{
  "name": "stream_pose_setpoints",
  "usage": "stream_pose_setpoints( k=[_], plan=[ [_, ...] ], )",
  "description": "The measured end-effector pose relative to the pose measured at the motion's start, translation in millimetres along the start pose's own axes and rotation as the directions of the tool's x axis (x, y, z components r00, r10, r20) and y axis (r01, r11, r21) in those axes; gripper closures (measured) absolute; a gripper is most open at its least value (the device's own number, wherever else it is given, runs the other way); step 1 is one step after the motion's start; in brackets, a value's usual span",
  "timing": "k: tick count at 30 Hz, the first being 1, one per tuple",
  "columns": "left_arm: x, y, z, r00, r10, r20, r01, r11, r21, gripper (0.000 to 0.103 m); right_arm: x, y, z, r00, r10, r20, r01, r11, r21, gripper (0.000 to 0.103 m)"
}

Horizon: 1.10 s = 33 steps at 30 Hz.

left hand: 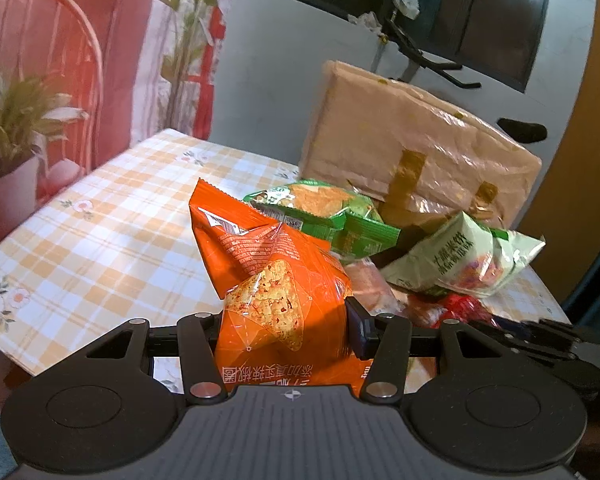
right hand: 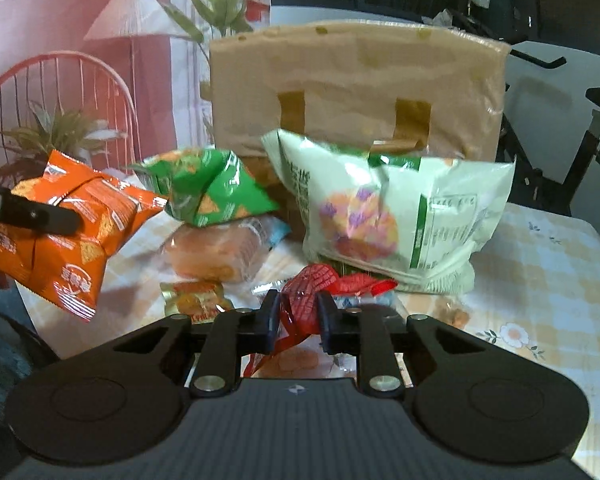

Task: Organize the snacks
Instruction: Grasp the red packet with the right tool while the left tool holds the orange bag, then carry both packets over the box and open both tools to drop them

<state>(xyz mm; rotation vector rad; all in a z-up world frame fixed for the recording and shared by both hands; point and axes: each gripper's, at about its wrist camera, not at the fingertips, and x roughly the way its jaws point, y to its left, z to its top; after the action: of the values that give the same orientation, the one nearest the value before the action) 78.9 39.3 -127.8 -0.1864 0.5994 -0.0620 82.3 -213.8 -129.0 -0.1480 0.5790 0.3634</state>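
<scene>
Orange snack bag [left hand: 276, 280] pinched in left claw [left hand: 284, 332]; red packet [right hand: 312, 292] in right claw [right hand: 298, 320].

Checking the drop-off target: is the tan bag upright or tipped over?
Upright. The tan bag stands on the table behind the snacks, handles hanging down its front.

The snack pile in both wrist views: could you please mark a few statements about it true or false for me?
1. The left gripper holds an orange bag. True.
2. The right gripper is empty. False: it is shut on a red packet.
3. The tan bag stands upright behind the snacks. True.
4. The green bag lies flat on the bare tablecloth. False: it rests on top of a clear bread packet.
5. The pale green bag lies in front of the tan bag. True.
</scene>
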Motion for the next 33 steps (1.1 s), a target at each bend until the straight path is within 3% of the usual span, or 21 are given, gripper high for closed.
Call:
stream_pose_setpoints(
  k=[9,19,26,33],
  plan=[
    [-7,1,4,0.999,0.044,0.021,-0.044,0.999,0.001,0.049,-2,6,1,0.999,0.039,0.004,-0.038,0.999,-0.015,0.082],
    [-35,-8,16,0.985,0.083,0.151,-0.091,0.995,0.05,0.049,-18,2,10,0.996,0.025,0.08,-0.024,1.0,-0.014,0.082],
    [-43,-12,29,0.979,0.063,0.193,-0.08,0.994,0.08,0.049,-37,2,24,0.987,0.022,0.158,-0.018,0.999,-0.031,0.082],
    [-48,-20,63,0.968,0.001,0.252,-0.031,0.993,0.117,0.049,-60,-7,56,0.964,0.017,0.266,-0.012,1.0,-0.021,0.082]
  ],
)
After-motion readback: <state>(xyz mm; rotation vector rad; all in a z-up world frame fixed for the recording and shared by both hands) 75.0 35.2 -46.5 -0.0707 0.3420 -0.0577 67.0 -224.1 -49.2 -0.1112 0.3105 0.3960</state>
